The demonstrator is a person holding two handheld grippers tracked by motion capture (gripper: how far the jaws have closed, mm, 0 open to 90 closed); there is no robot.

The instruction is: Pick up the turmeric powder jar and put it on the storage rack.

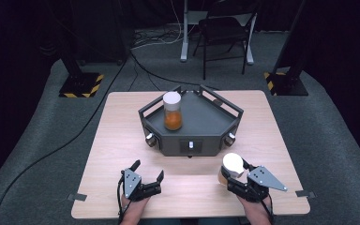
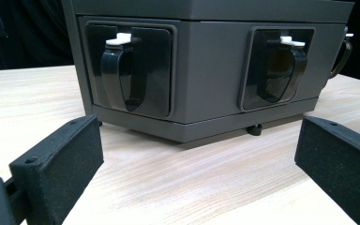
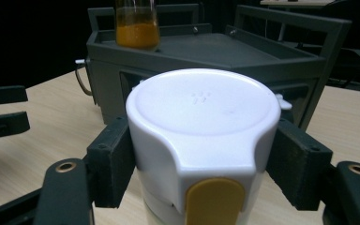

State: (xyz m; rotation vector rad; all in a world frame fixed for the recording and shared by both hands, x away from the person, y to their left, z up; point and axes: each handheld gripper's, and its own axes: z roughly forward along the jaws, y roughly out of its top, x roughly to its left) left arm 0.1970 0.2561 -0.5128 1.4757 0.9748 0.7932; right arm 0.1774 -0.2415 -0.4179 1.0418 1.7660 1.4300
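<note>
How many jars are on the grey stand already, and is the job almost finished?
One orange jar already stands on the grey stand. The right gripper is shut on a second jar by its white cap, near the table's front edge. It probably goes on the stand next. The left gripper waits open, holding nothing. So roughly halfway.

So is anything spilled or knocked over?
No, nothing stands out. The jar of orange powder stands upright on the dark grey rack, with no powder around it. The right tool grips the white-lidded jar upright, and the wooden table looks clean.
</note>
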